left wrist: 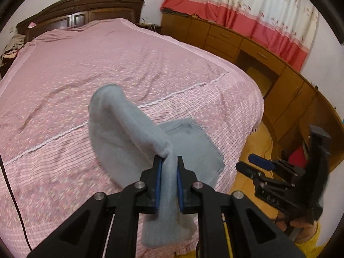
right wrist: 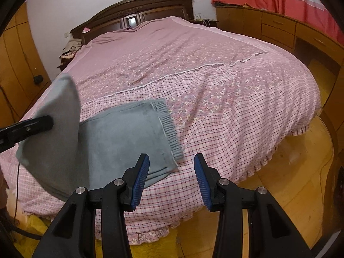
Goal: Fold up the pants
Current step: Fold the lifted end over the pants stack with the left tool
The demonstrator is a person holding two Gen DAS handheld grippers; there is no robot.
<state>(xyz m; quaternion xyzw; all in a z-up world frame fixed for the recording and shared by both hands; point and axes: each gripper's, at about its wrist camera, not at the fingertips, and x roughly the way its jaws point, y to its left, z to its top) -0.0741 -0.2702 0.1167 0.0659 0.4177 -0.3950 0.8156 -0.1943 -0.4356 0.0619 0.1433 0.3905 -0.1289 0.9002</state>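
I was folding the grey pants that lay near the foot of the bed. My left gripper pinched one end, lifted above the bed. My right gripper hung loose, holding nothing. Next, I judged, that end should go over the waistband.

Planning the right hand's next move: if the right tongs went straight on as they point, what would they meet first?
Probably the pink checked bedspread, just right of the grey pants' waistband; the open right tongs hold nothing, though depth is unclear.

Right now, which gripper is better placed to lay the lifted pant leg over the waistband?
Left. The left gripper is shut on the pants with the leg raised. The right gripper is open and empty near the waistband.
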